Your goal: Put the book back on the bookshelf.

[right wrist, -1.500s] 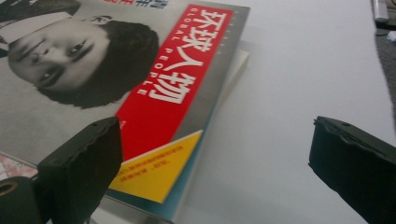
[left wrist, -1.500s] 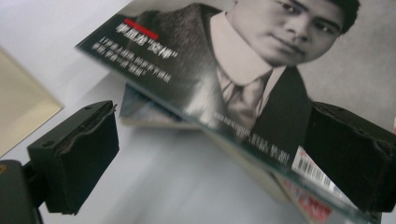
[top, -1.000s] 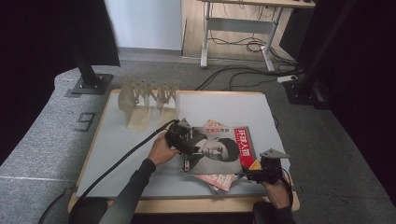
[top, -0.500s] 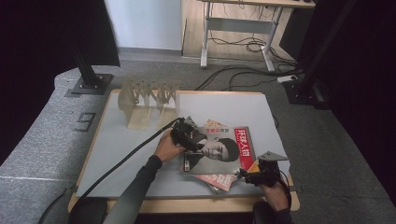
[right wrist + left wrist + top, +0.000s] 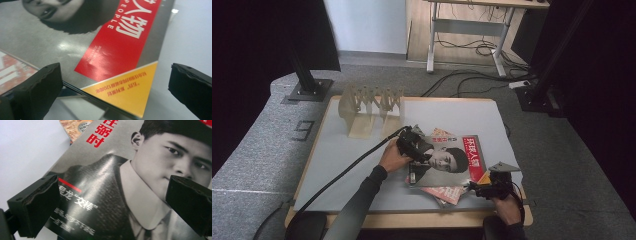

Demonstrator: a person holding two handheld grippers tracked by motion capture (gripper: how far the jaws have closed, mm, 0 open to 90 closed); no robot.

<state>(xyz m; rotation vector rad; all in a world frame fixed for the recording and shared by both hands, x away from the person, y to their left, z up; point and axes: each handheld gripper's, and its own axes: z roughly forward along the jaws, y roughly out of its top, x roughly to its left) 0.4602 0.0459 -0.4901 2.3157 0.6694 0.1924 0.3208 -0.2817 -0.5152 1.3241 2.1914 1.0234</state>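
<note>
A magazine with a black-and-white portrait cover and a red title band lies on top of a small pile on the pale table. My left gripper hovers over its left part, and its jaws stand wide open above the printed jacket and collar. My right gripper is at the magazine's front right corner. It is open too, with the cover's yellow corner triangle lying between the jaws, untouched. The red band runs away from that gripper.
Other magazines stick out under the top one, an orange-red one at the front and another at the back. A light wooden rack stands at the table's back left. The left gripper's cable trails across the table.
My left gripper has slid a little to the right over the cover. My right gripper has eased slightly toward the front edge and the magazine's corner. The magazines have not moved.
</note>
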